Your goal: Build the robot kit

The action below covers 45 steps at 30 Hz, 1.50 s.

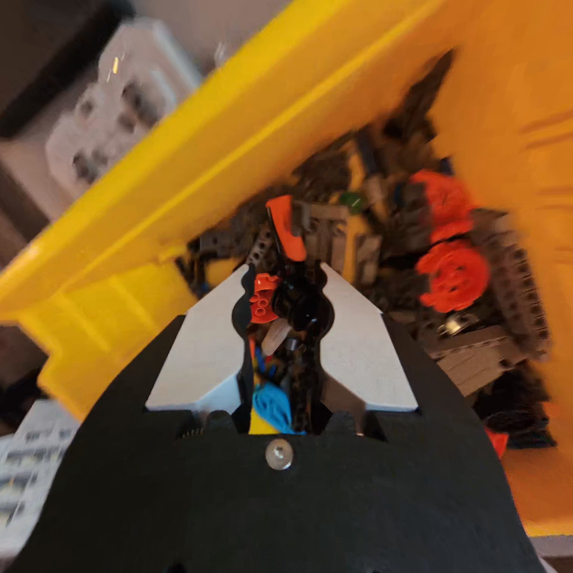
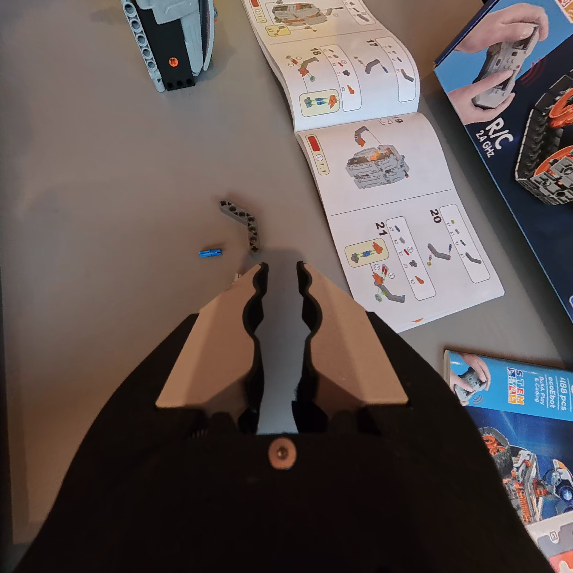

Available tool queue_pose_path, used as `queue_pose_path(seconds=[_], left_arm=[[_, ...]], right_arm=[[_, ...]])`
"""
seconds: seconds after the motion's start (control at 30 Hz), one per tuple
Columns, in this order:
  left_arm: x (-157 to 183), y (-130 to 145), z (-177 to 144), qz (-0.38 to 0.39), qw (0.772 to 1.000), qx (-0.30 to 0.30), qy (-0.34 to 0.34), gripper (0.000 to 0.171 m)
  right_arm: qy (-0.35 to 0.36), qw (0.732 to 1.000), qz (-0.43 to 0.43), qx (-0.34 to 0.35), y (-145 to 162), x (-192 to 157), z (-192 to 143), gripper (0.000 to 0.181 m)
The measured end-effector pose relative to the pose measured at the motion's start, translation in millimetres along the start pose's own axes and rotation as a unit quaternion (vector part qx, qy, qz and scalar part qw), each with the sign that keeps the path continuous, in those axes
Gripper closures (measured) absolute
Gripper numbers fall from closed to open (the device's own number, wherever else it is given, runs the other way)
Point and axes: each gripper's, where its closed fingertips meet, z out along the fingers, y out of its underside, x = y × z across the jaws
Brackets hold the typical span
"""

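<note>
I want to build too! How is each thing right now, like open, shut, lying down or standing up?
left gripper: open, over brick pile
yellow bin: holds jumbled bricks
right gripper: open, empty
bent grey beam: lying flat
blue pin: lying flat
instruction booklet: open
partly built model: standing upright

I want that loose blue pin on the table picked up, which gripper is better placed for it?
Right. The right gripper hangs open over the grey tabletop, close to the small blue plastic connector pin. The left gripper is inside the yellow plastic bin.
</note>
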Motion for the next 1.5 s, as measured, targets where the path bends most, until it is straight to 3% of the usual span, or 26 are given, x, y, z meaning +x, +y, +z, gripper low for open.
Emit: queue_pose_path(seconds=[0.1,0.2,0.27,0.33,0.43,0.5,0.6,0.67,0.73,0.87,0.93,1.0,1.1,1.2,1.23,1.3,1.37,1.4,1.5], left_arm=[[-17,40,-1,-0.052,0.996,-0.073,-0.003,0.134],[-21,44,-10,-0.104,0.992,-0.066,0.015,0.158],[-19,29,-19,-0.120,0.992,-0.029,0.024,0.147],[-7,-3,-30,-0.089,0.994,0.046,0.044,0.141],[29,-55,-44,-0.025,0.982,0.159,0.099,0.144],[48,-70,-39,-0.001,0.977,0.174,0.121,0.140],[61,-73,-17,0.030,0.980,0.154,0.119,0.127],[60,-61,2,0.053,0.989,0.100,0.094,0.121],[59,-55,5,0.062,0.991,0.086,0.083,0.127],[18,-26,12,0.048,0.999,0.008,-0.023,0.164],[0,-8,11,0.025,0.998,-0.033,-0.054,0.167],[-8,-2,4,-0.007,0.998,-0.036,-0.055,0.170],[8,-6,-17,-0.035,0.999,0.010,0.014,0.159],[55,-8,-43,-0.036,0.987,0.038,0.155,0.143],[72,-5,-51,-0.024,0.978,0.036,0.204,0.144],[100,9,-60,0.010,0.963,0.013,0.268,0.148],[110,28,-55,0.048,0.961,-0.036,0.270,0.157],[116,38,-52,0.064,0.956,-0.062,0.280,0.171],[131,56,-43,0.086,0.937,-0.127,0.313,0.171]], right_arm=[[0.000,1.000,0.003,-0.001,1,1,0,0.162],[0.002,1.000,0.007,-0.002,3,3,0,0.162],[0.001,1.000,0.009,-0.001,3,3,1,0.162],[0.001,1.000,0.008,-0.002,4,3,1,0.162],[0.000,1.000,0.008,-0.004,5,2,3,0.162],[-0.001,1.000,0.007,-0.007,5,2,3,0.162],[0.000,1.000,0.004,-0.007,4,2,2,0.162],[0.000,1.000,0.003,-0.006,3,1,2,0.162],[0.000,1.000,0.002,-0.008,4,1,2,0.162],[-0.001,1.000,-0.001,-0.010,4,0,2,0.162],[-0.001,1.000,-0.001,-0.011,4,0,2,0.162],[-0.001,1.000,-0.001,-0.012,4,0,2,0.162],[-0.002,1.000,0.000,-0.015,5,-1,3,0.162],[-0.003,1.000,0.000,-0.019,7,-1,4,0.162],[-0.003,1.000,0.001,-0.019,7,-1,5,0.162],[-0.003,1.000,0.002,-0.020,8,-1,5,0.162],[-0.002,1.000,0.002,-0.019,8,0,4,0.162],[-0.001,1.000,0.002,-0.019,7,0,4,0.162],[-0.001,1.000,0.002,-0.018,7,0,4,0.162]])
